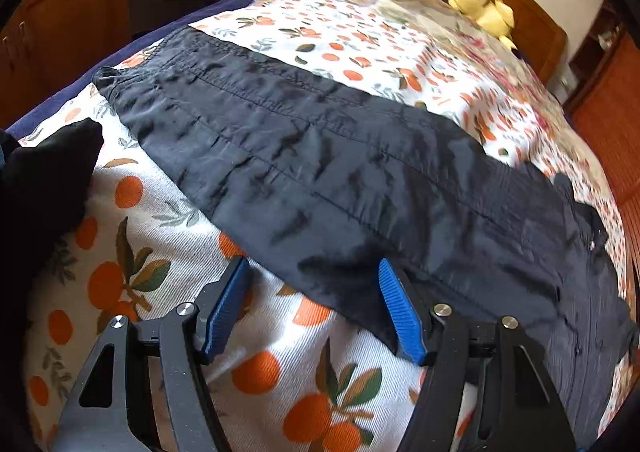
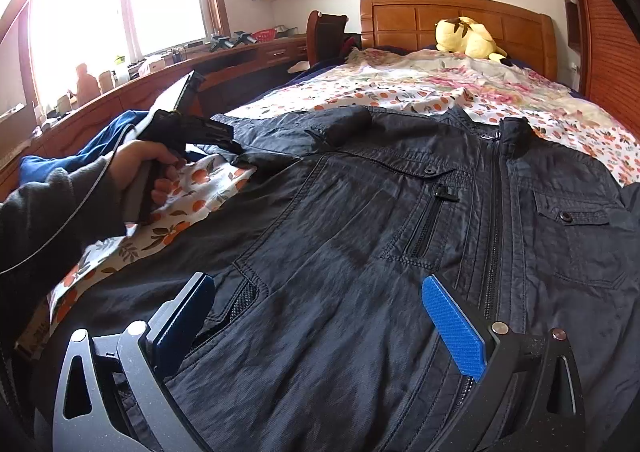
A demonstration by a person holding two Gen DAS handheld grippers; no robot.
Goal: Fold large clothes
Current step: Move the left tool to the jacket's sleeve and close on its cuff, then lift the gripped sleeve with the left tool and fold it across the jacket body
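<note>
A dark navy jacket (image 2: 360, 219) lies front up on the bed, zipper closed, chest pockets showing. Its left sleeve (image 1: 320, 171) stretches flat across the orange-print sheet (image 1: 140, 252) in the left wrist view. My left gripper (image 1: 314, 276) is open and empty, just above the sleeve's near edge, its right blue pad by the cloth. My right gripper (image 2: 320, 292) is open and empty, low over the jacket's lower front. The hand holding the left gripper (image 2: 192, 131) shows in the right wrist view beside the sleeve.
A yellow plush toy (image 2: 464, 35) sits by the wooden headboard (image 2: 456, 15). A floral quilt (image 2: 420, 79) is bunched at the bed's head. A wooden desk (image 2: 160, 79) with clutter runs along the left, under the window. Blue cloth (image 2: 100, 143) lies at the bed's left edge.
</note>
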